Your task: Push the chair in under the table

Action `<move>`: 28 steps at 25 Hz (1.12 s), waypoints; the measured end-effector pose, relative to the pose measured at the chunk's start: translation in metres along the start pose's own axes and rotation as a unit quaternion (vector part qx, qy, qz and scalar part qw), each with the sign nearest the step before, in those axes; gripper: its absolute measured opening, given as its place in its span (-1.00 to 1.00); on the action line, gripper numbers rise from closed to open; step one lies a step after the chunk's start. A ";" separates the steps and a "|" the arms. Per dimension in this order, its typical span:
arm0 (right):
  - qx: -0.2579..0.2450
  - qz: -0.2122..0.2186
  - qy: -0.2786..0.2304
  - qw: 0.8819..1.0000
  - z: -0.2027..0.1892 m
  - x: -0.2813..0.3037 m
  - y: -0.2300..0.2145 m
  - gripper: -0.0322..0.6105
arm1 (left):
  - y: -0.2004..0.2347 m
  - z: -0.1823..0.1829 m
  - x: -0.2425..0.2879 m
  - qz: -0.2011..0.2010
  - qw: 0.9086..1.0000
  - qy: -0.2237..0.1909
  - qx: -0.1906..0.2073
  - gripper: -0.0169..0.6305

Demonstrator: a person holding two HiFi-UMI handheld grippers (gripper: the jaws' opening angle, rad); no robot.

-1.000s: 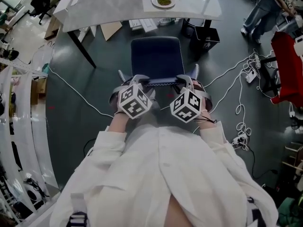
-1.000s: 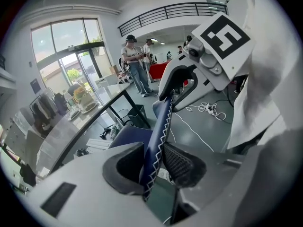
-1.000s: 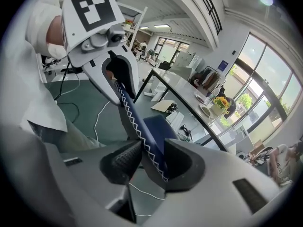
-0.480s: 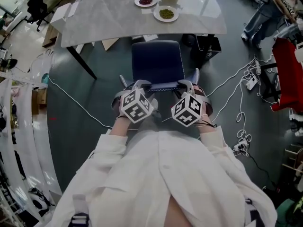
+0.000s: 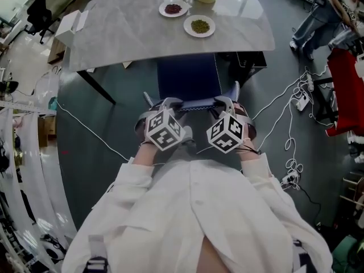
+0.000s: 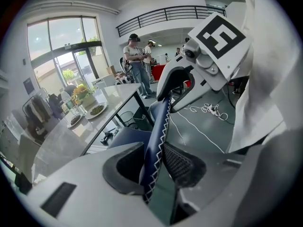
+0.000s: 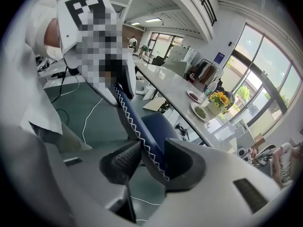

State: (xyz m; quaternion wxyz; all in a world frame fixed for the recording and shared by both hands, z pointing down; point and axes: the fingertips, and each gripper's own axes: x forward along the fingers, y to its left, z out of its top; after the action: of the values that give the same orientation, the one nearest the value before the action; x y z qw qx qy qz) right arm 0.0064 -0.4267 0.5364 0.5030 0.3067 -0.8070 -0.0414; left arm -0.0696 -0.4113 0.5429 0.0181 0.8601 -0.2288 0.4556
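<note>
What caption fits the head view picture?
Left claw and right claw grip the blue chair, seat partly under the table.

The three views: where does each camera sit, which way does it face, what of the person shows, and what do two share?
Head view: on the head, facing steeply down at chair back, table, left gripper, right gripper; white coat shows.
Left gripper view: on the left gripper, facing along the clamped chair back toward the right gripper; coat shows.
Right gripper view: on the right gripper, facing along it toward the left gripper; coat shows.
Shared: both gripper views show the table's plates.
</note>
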 end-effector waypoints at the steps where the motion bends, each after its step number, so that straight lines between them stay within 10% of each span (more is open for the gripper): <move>1: 0.001 0.000 0.000 1.000 0.002 0.003 -0.004 -0.43 | 0.005 0.001 0.002 0.000 1.000 -0.001 0.001 -0.56; 28: 0.024 0.002 0.007 1.000 0.049 0.074 -0.086 -0.42 | 0.119 0.009 0.036 -0.016 1.000 -0.004 0.003 -0.56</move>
State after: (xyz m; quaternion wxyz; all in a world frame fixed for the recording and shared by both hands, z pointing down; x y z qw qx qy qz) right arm -0.0180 -0.5480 0.5381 0.5017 0.3173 -0.8045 -0.0192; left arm -0.0943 -0.5334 0.5447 0.0220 0.8655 -0.2138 0.4525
